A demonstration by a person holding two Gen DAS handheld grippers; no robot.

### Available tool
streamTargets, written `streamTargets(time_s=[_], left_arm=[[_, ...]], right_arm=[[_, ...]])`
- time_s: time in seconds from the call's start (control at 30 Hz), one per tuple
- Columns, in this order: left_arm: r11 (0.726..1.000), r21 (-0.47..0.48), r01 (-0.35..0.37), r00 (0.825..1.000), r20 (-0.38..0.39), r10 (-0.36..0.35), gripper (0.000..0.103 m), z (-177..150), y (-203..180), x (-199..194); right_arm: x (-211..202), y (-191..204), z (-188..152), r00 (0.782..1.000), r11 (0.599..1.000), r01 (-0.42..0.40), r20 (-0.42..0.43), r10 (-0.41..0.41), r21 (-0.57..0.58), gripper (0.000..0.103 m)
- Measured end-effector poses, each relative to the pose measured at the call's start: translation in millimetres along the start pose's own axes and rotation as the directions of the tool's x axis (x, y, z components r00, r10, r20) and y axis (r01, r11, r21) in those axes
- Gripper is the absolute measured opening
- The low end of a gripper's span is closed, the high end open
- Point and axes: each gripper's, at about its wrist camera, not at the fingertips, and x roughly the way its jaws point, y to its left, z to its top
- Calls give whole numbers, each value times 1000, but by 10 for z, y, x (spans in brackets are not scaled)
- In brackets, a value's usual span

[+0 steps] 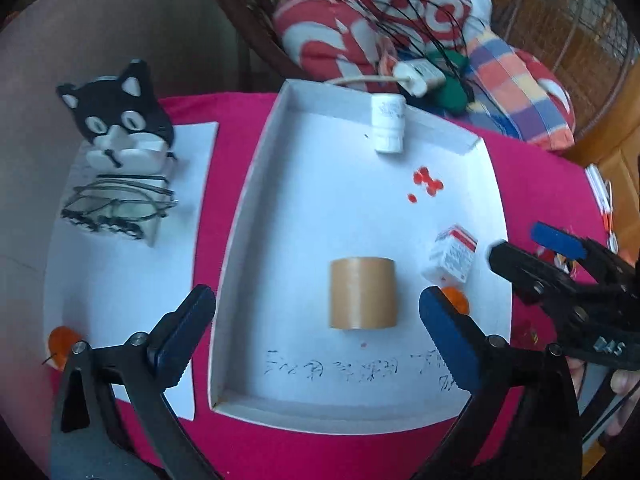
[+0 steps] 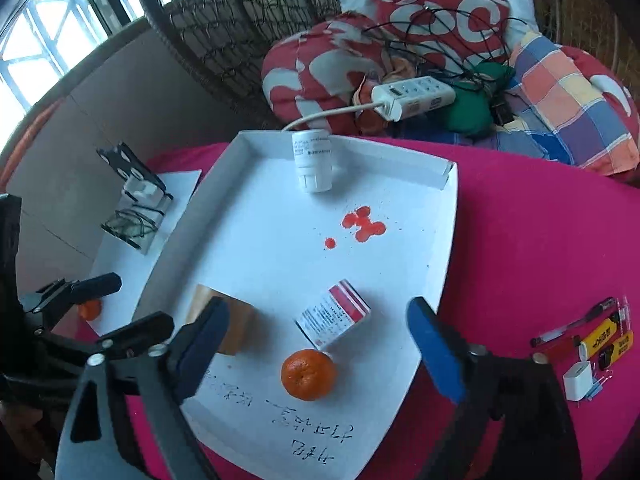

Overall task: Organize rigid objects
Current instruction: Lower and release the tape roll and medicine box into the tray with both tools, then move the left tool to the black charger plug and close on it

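Grippers both spread wide, nothing between the jaws: left gripper [image 1: 316, 336] hangs over the tape roll [image 1: 363, 293] at 6 o'clock in the white tray [image 1: 256, 184]; right gripper [image 2: 320, 344] brackets the small box [image 2: 334, 314] and orange [image 2: 308, 374]. Bottle [image 2: 312, 160] stands at 12 o'clock by the far wall. Step looks like approach, pre-grasp. Next move likely calls for lowering onto 1 item and closing.
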Motion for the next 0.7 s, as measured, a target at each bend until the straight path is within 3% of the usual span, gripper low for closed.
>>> streamTargets(time_s=[0.13, 0.4, 0.7], left_arm=[[999, -38, -19, 998, 51, 21, 103, -30, 20, -141], [998, -55, -17, 999, 47, 20, 103, -103, -180, -171], [996, 67, 51, 998, 29, -54, 103, -140, -964, -124]], right_arm=[[-144, 6, -9, 999, 1000, 3, 41, -3, -7, 103], [-409, -153, -137, 996, 1000, 18, 89, -18, -2, 103], [-946, -1092, -334, 981, 981, 96, 152, -122, 170, 103]])
